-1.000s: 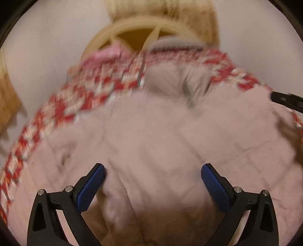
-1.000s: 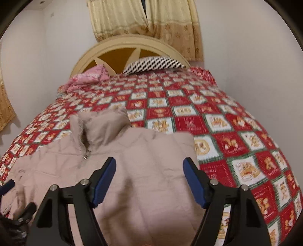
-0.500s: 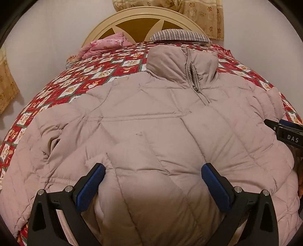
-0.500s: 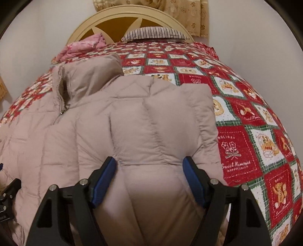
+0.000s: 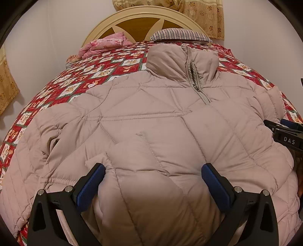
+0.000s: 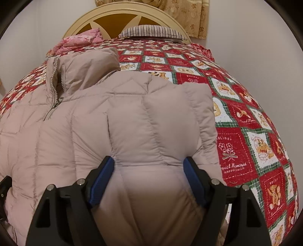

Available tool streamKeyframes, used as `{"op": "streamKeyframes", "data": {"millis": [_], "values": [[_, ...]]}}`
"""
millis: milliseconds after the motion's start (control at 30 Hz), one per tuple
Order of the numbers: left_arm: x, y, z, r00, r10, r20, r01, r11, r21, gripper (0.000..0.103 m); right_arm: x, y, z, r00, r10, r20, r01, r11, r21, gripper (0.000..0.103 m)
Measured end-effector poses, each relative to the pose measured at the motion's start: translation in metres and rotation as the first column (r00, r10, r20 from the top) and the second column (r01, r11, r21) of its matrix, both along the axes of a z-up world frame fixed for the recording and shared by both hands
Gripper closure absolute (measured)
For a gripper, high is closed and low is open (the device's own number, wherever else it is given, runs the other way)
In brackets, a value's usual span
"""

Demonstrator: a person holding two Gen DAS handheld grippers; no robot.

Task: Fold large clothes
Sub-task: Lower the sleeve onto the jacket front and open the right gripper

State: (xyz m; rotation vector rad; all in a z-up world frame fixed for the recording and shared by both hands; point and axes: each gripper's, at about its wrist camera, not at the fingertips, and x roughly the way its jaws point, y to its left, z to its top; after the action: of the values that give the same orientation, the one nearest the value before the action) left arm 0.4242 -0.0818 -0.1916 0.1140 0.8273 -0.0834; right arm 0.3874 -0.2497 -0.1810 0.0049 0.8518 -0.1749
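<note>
A beige quilted puffer jacket lies front up on the bed, collar and zip toward the headboard. It also shows in the right wrist view. My left gripper is open, its blue pads on either side of a puffy bulge at the jacket's lower part. My right gripper is open, its pads pressing both sides of the jacket's right side panel near the bed's edge. The right gripper shows at the right edge of the left wrist view.
The bed has a red, white and green patchwork quilt. A striped pillow and a pink folded blanket lie by the cream headboard. Walls stand close on both sides, with curtains behind.
The jacket has come down and now lies spread flat on the quilt. Both grippers have moved closer to it and now straddle its fabric, jaws still wide.
</note>
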Motion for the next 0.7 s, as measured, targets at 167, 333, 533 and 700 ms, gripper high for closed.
{"op": "streamKeyframes", "data": {"millis": [167,333,533,700], "values": [[-0.0001,-0.0005,-0.0004,1.0,0.0,0.0,0.0,1.0,0.0,0.001,0.0015,0.003,-0.0006,1.0,-0.003,-0.007,0.003,1.0,-0.021,0.025],[0.0001,-0.0002,-0.0004,1.0,0.0,-0.001,0.0,1.0,0.0,0.001,0.0013,0.0039,-0.0009,1.0,-0.005,-0.009,0.004,1.0,-0.029,0.024],[0.0002,-0.0004,-0.0011,1.0,0.001,-0.002,-0.001,1.0,-0.003,0.001,0.0008,0.0051,-0.0013,1.0,-0.007,-0.011,0.006,0.999,-0.043,0.024],[0.0031,0.0006,-0.0027,1.0,0.0,-0.014,0.0,1.0,-0.005,0.001,0.0017,0.0075,-0.0012,1.0,-0.01,-0.016,0.009,0.998,-0.063,0.023]]}}
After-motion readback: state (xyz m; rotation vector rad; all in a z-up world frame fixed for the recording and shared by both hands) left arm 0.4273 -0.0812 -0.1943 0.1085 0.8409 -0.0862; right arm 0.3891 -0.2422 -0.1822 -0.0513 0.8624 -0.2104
